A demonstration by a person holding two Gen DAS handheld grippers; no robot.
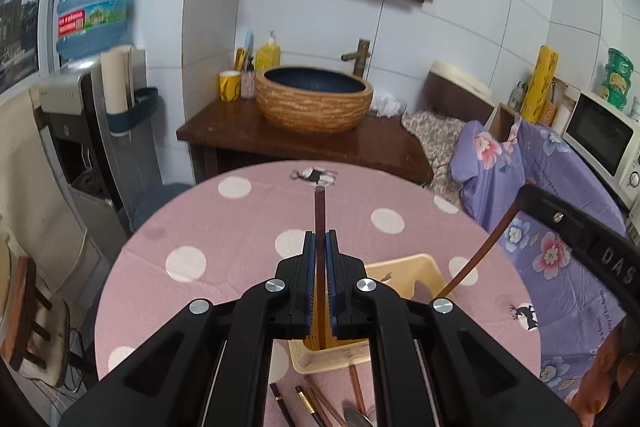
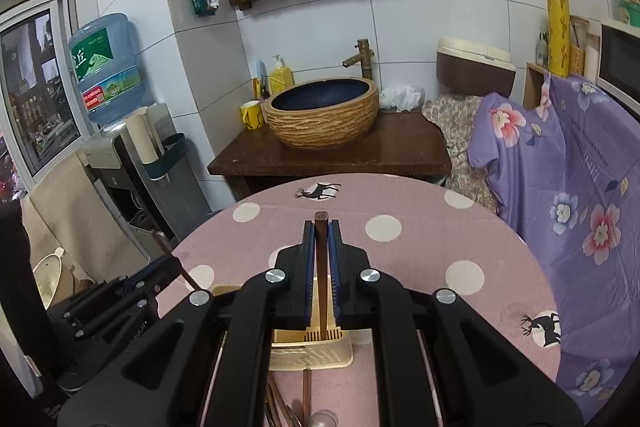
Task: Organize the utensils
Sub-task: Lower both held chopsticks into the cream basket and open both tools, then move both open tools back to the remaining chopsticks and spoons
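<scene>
In the left wrist view my left gripper [image 1: 320, 235] is shut on a dark brown chopstick [image 1: 319, 211]. It stands up past the fingertips, and its lower end reaches into the cream utensil holder [image 1: 404, 267] on the pink dotted table [image 1: 200, 227]. My right gripper [image 2: 321, 225] is likewise shut on a second brown chopstick [image 2: 321, 219], whose lower end sits in the slotted holder [image 2: 316, 355]. Each gripper also shows in the other's view: the right gripper [image 1: 524, 193] at the right and the left gripper [image 2: 176, 261] at the left. Loose chopsticks [image 1: 316, 403] and a spoon [image 2: 320, 419] lie in front of the holder.
Behind the table stands a wooden counter [image 2: 340, 155] with a woven basin [image 2: 320, 115] and tap. A water dispenser [image 1: 80, 115] is at the left. Purple floral cloth [image 2: 580, 187] and a microwave [image 1: 600, 139] are at the right.
</scene>
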